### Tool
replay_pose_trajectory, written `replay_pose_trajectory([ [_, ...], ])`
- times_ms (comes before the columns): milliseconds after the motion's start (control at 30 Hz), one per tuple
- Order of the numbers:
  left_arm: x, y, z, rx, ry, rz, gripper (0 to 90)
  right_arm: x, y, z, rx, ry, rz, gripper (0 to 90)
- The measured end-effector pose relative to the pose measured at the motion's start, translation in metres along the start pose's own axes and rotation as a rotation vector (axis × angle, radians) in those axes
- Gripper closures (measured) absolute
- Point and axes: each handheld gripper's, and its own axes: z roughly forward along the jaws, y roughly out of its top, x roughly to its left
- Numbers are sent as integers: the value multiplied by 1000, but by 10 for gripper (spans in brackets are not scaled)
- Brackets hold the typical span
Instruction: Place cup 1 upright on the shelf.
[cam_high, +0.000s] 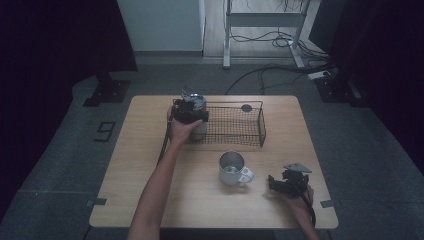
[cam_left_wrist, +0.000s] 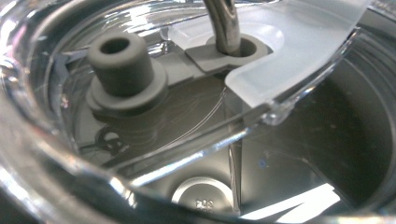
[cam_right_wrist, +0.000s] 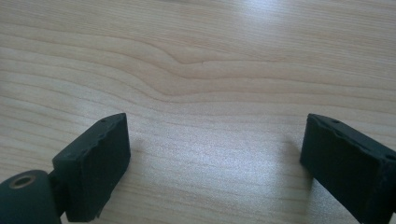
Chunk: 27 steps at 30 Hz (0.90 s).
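A dim room is surrounding a pale wooden table (cam_high: 150, 170) sitting in the middle of the high view, grey carpet all around it and a tangle of cables trailing off toward the upper right of the frame. There is plenty of bare wood lying open across the lower left of the tabletop. At the upper centre, the left gripper (cam_high: 189, 111) is hanging right over a metal tumbler (cam_high: 199, 131) with a clear lid (cam_left_wrist: 289, 42), which is standing in the left end of a black wire basket (cam_high: 250, 131). Whether those jaws are clamping the tumbler or standing free, I cannot tell. The left gripper view is looking straight down through the glossy, transparent lid, where a grey rubber plug (cam_left_wrist: 122, 70) is sticking up at upper left and a bent steel straw (cam_left_wrist: 224, 23) is passing through a frosted flap. Near the table's lower right edge, the right gripper (cam_high: 280, 186) is resting low, its matte black jaws standing spread apart with nothing but wood grain between them. Just left of it, a shiny steel mug (cam_high: 232, 168) with a white handle is standing upright, clear of the basket.
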Motion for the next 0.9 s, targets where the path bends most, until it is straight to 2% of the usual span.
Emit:
replay_pose_trajectory([
  [233,0,-4,3,0,8,-6,41,0,0,0,0,0,0,78],
  [367,-2,-5,3,-4,20,13,40,0,0,0,0,0,0,78],
  [667,-3,-9,2,2,9,30,37,0,0,0,-1,1,-2,81],
  [900,-3,-9,-1,1,23,23,34,0,0,0,-1,0,-2,82],
])
